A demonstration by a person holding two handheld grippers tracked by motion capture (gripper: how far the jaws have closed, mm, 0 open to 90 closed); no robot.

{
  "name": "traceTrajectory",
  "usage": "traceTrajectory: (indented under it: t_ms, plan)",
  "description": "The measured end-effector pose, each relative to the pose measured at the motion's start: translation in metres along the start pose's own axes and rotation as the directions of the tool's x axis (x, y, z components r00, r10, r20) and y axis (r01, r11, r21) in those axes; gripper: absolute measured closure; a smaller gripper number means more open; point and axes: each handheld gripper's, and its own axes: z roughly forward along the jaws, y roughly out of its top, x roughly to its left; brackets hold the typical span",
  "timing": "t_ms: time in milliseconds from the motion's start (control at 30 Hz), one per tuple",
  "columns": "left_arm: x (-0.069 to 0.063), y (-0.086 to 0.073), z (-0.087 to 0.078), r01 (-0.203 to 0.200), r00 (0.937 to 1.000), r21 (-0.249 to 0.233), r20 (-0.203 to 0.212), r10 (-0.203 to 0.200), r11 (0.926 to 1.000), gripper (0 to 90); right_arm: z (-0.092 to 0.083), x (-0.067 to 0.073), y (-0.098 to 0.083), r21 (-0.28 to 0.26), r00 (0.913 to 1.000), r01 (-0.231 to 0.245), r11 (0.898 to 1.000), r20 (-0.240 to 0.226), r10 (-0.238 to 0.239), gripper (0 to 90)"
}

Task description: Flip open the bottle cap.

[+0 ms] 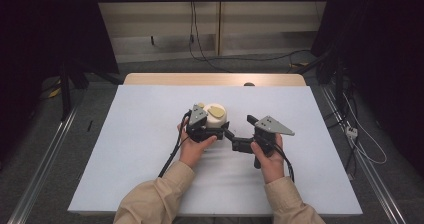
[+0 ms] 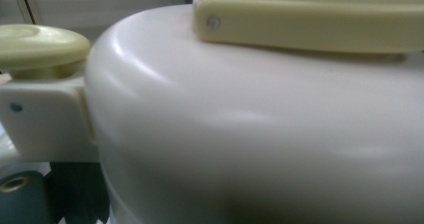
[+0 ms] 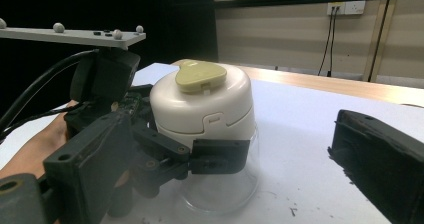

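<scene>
My left gripper (image 1: 212,130) clamped the cream-lidded clear container (image 3: 207,134) low on the table (image 1: 140,134), my right gripper (image 1: 239,139) gaped wide; squeezing risked tipping.

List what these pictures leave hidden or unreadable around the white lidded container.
- Container contents: the clear base shows nothing readable in the right gripper view.
- Left gripper far jaw: behind the container in the right gripper view.
- Container's base: cut off and blurred in the left gripper view.
- Right gripper grip: unclear in the high view.
</scene>
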Motion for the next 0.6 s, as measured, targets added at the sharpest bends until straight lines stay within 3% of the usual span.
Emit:
traceTrajectory:
  t_ms: [167,267,500,600]
  plan:
    - [0.0,0.0,0.0,-0.006,1.0,0.005,-0.001,0.006,1.0,5.7,0.006,0.001,-0.002,0.026,0.9996,-0.018,0.999,-0.021,0.018,2.7]
    - [0.0,0.0,0.0,-0.005,1.0,0.005,-0.002,0.005,1.0,5.8,0.01,0.003,-0.003,0.05,0.9997,0.005,0.999,-0.023,-0.003,2.7]
    - [0.0,0.0,0.0,-0.005,1.0,0.007,-0.003,0.005,1.0,5.7,0.016,0.006,-0.003,0.062,0.9999,0.011,0.998,-0.013,-0.01,3.3]
    - [0.0,0.0,0.0,-0.006,1.0,0.007,-0.004,0.006,1.0,5.7,0.017,0.006,-0.002,0.056,0.9994,0.01,0.998,-0.035,-0.008,2.1]
